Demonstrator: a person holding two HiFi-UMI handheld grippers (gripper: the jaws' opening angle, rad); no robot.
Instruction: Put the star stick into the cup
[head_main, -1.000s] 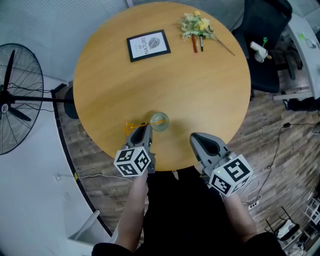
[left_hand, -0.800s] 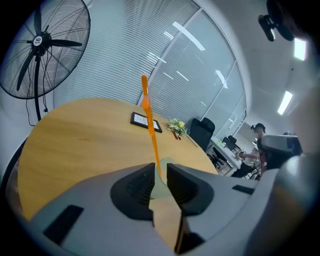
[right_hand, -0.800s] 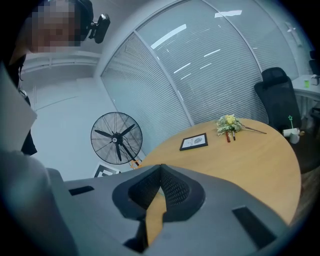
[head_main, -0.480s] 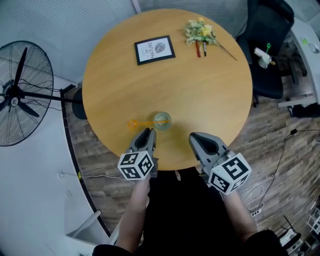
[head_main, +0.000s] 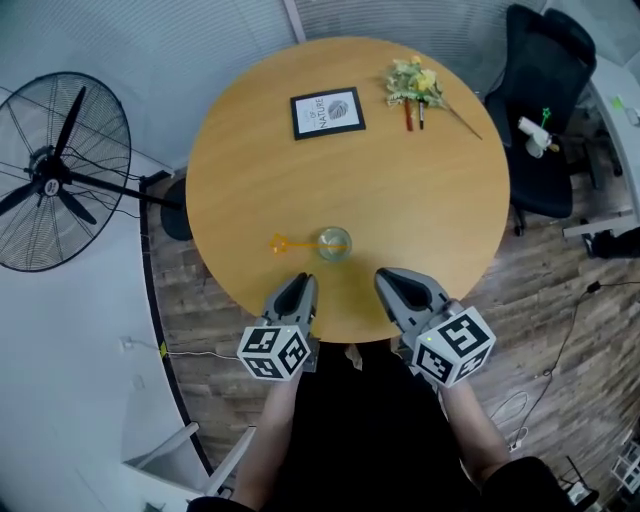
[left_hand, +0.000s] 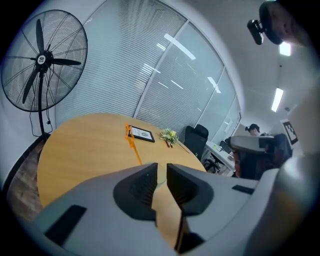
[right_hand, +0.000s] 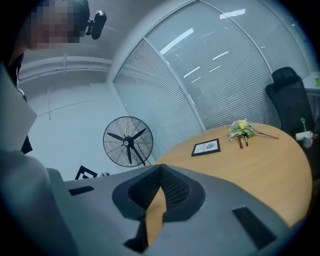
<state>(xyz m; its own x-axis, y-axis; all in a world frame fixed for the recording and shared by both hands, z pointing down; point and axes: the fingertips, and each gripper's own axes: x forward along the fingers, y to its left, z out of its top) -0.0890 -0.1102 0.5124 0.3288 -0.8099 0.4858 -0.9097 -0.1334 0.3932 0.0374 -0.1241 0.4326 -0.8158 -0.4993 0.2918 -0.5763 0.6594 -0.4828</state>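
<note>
A clear glass cup (head_main: 334, 243) stands near the front edge of the round wooden table (head_main: 420, 200). The orange star stick (head_main: 288, 243) leans out of it to the left, star end outermost. In the left gripper view the stick (left_hand: 132, 145) rises slantwise just beyond the jaws, which hide most of the cup. My left gripper (head_main: 303, 282) hovers at the table edge a little short of the cup, its jaws a narrow gap apart and empty. Beside it to the right, my right gripper (head_main: 386, 277) is shut on nothing.
At the far side of the table lie a black-framed picture (head_main: 327, 112) and a small flower bunch with pens (head_main: 415, 82). A standing fan (head_main: 55, 170) is on the left and a black office chair (head_main: 545, 100) on the right.
Both grippers have drawn back toward the person. The left one has moved away from the cup and stick, which stay in place.
</note>
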